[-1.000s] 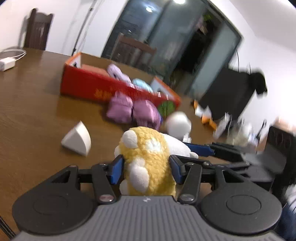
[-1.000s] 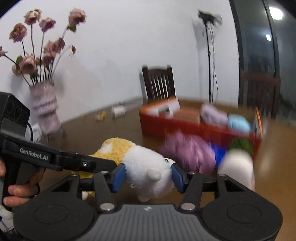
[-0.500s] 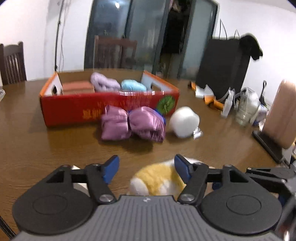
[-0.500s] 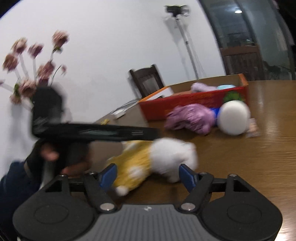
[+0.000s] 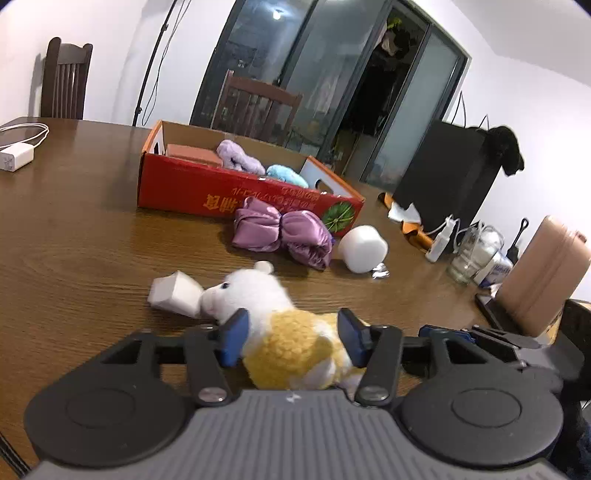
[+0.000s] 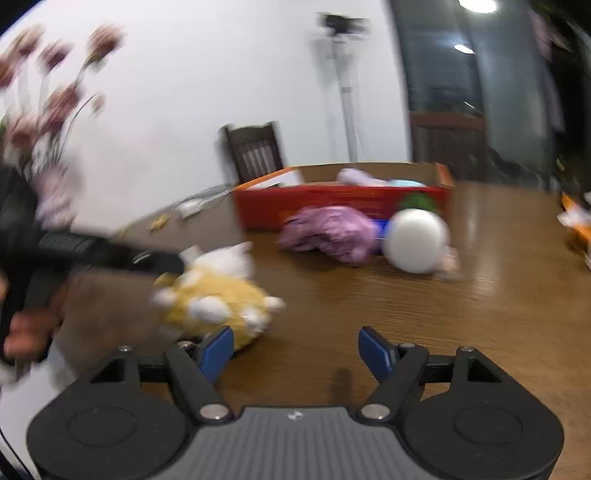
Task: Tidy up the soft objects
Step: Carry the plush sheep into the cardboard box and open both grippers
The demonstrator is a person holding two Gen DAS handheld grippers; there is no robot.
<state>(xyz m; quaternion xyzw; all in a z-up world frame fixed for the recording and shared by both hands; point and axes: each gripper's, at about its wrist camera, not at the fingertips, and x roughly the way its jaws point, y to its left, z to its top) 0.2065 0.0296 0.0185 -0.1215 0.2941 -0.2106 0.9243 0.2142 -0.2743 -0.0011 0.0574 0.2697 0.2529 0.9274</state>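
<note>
Indoor artificial light, moderately bright, cool cast. Source overhead: a ceiling lamp reflection [image 5: 276,14] shows in the dark glass door well beyond the jaws; a brighter one [image 6: 476,5] sits at the top edge of the right wrist view.

Left wrist view: sharp overall. Soft shadows lie under the purple cloth bundle [image 5: 280,230] and white ball [image 5: 363,248] ahead of the jaws. Broad sheen on the wooden table [image 5: 74,229].

Right wrist view: heavy motion blur throughout; flowers [image 6: 55,92] far left of the jaws smear, and the plush toy [image 6: 218,291] just beyond the left jaw is soft-edged.

Both views: strong fisheye bending, dark corners.
</note>
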